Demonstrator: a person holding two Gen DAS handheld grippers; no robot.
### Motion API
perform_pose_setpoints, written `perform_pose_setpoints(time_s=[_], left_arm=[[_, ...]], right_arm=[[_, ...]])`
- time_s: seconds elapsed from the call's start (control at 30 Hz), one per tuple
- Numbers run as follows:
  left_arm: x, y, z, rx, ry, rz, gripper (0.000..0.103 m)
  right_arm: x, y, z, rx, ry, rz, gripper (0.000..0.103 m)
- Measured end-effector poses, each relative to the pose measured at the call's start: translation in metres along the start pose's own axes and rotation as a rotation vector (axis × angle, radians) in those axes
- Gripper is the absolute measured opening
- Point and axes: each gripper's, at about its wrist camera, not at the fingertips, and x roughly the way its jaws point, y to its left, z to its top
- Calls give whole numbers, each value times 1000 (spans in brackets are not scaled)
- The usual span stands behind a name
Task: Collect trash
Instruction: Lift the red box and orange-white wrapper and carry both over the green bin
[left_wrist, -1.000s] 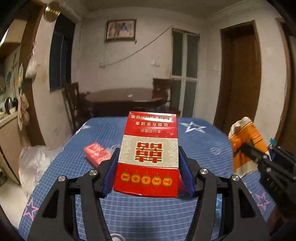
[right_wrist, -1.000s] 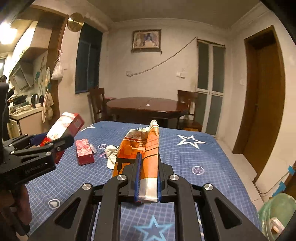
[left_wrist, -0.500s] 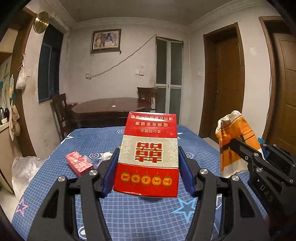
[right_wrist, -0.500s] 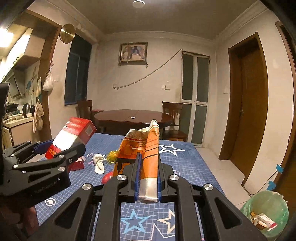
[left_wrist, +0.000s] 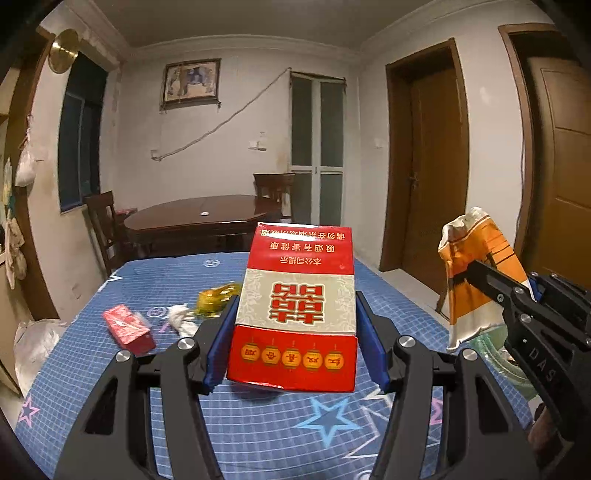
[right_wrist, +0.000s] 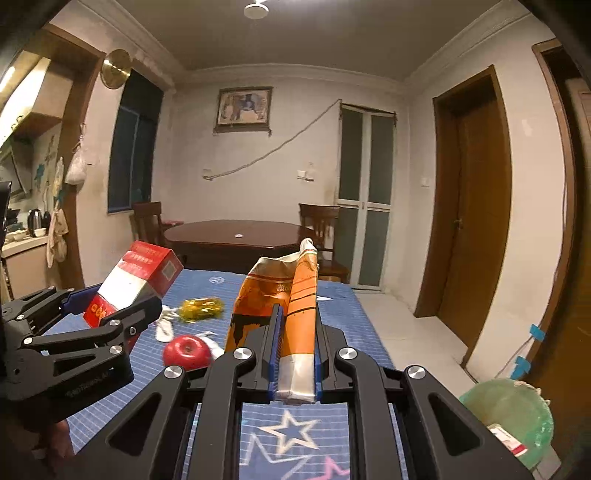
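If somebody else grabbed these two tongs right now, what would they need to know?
Left tongs: shut on the red and white box, lifted off the table.
Right tongs: shut on the flattened orange bag, also lifted.
Green bin: on the floor to the right, some trash already inside.
Left to do: drop both in the bin, then fetch the small red pack, white tissue and yellow wrapper from the blue tablecloth. The apple may not be trash.
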Motion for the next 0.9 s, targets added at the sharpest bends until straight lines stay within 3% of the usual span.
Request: perform_pose_setpoints(time_s=[0.63, 0.77, 0.9], left_arm=[[29, -120, 6, 100, 12, -193, 57], [40, -126, 4, 107, 61, -212, 57], [62, -126, 13, 125, 107, -206, 57]], right_arm=[[-39, -197, -31, 41, 80, -226, 15], [-10, -220, -55, 67, 200, -168, 15], [3, -234, -50, 114, 198, -181, 15]])
